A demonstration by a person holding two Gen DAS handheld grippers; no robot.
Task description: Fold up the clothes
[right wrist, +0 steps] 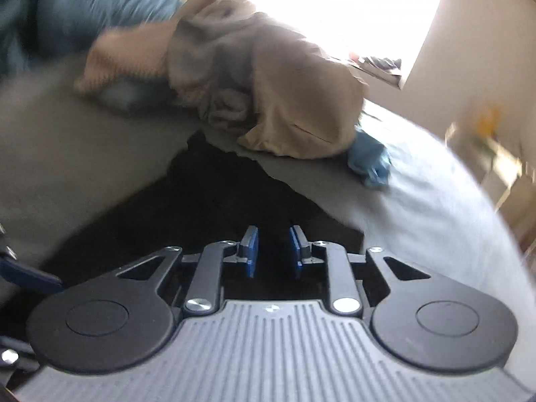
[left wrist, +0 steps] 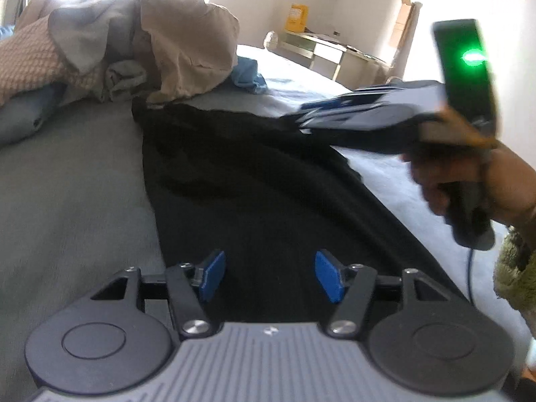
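Observation:
A black garment [left wrist: 254, 181] lies spread along the grey bed [left wrist: 67, 184]; it also shows in the right wrist view [right wrist: 207, 197]. My left gripper [left wrist: 269, 276] is open and empty, just above the garment's near end. My right gripper [right wrist: 274, 251] hovers over the garment with its blue pads a narrow gap apart and nothing visible between them. In the left wrist view the right gripper [left wrist: 301, 122] is blurred, held in a hand at the garment's right edge; whether it holds cloth there is unclear.
A pile of unfolded clothes, tan [left wrist: 187, 47] and grey, sits at the bed's far end, also in the right wrist view [right wrist: 294, 100]. A blue cloth [left wrist: 249, 77] lies beside it. A white shelf unit [left wrist: 321, 50] stands by the far wall.

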